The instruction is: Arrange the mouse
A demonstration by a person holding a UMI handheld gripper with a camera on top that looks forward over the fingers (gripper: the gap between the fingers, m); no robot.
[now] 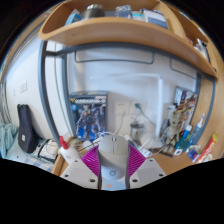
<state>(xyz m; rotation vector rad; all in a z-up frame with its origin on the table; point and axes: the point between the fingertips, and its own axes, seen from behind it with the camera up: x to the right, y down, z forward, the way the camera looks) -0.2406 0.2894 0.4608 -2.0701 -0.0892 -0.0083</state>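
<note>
— Two fingers of the gripper (113, 162) show at the bottom, each with a magenta pad (90, 160) on its inner face. Do you see what is between them?

— Yes, a white mouse (113, 147). It stands between the pads, with its back part toward the camera and its front part pointing away, to the wall. Its thin cable (129, 124) goes up from behind it.

— Are the fingers pressing on it?

— The pads are close at both sides of the mouse and seem to touch it, so I say the gripper is clenched on the mouse. The lowest part of the mouse is hidden between the fingers.

— Where is it in the room?

— Above a crowded desk (45, 152). Beyond the fingers, against the white wall, stands a box with a robot figure printed on it (88, 113). At the left of it there is a black object (25, 125) with a curved shape; I cannot tell what it is. At the right I see many small things and some red and orange items (207, 148), too small to name.

— And higher?

— A wooden shelf (120, 32) runs over the desk, with some boxes and containers on it.
</note>
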